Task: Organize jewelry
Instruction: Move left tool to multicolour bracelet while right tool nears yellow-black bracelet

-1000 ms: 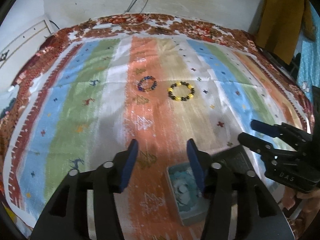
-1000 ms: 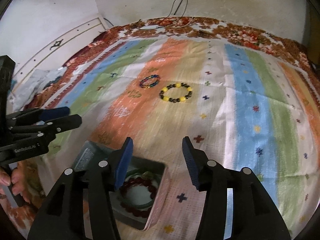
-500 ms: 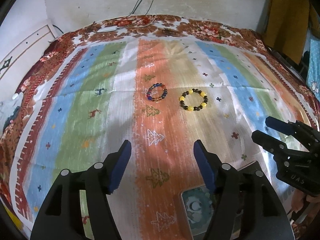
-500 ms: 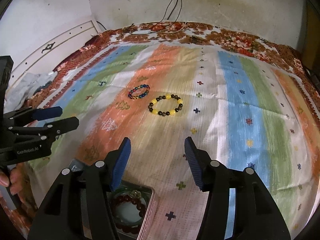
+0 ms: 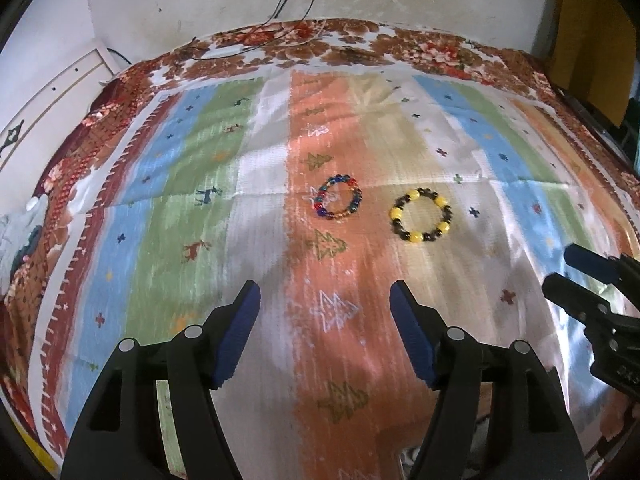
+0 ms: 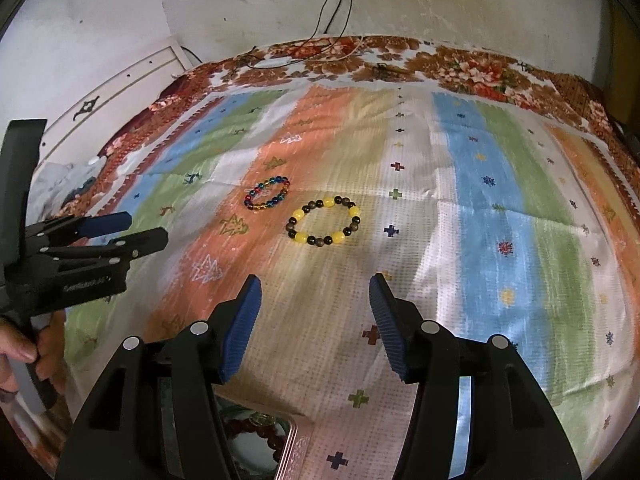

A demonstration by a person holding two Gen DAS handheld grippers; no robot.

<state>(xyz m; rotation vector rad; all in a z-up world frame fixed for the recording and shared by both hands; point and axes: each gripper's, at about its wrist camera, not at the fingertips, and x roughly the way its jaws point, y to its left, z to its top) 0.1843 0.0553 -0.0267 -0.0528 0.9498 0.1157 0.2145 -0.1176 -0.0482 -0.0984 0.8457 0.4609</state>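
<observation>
Bracelets, two of them, lie flat on the striped cloth (image 5: pixel 208 208) that covers the bed: a multicoloured bead bracelet (image 5: pixel 339 198) on the orange stripe and, just beside it to the right, a yellow-and-dark bead bracelet (image 5: pixel 421 216) on the pale beige stripe. They are close together but do not touch.

The left gripper (image 5: pixel 325 328) hangs above the cloth with its blue-padded jaws spread well apart. Its jaws have just been opening, and only bare cloth shows between them. Both bracelets lie ahead of its fingertips, well short of contact. From the right wrist view the same gripper shows at the left edge, held by a hand (image 6: pixel 18 354) whose fingers wrap its grip.

The right gripper (image 6: pixel 315 322) is likewise released, its jaws apart with nothing between the pads (its gap has also just widened a little, and looks slightly narrower than the left one's). It touches no bracelet; the yellow-and-dark bracelet lies ahead of it, roughly in line with the gap.

At the bottom edge of the right wrist view a small box (image 6: pixel 294 446) shows, partly hidden behind the gripper's body, with a dark red bead bracelet (image 6: pixel 262 432) inside.
</observation>
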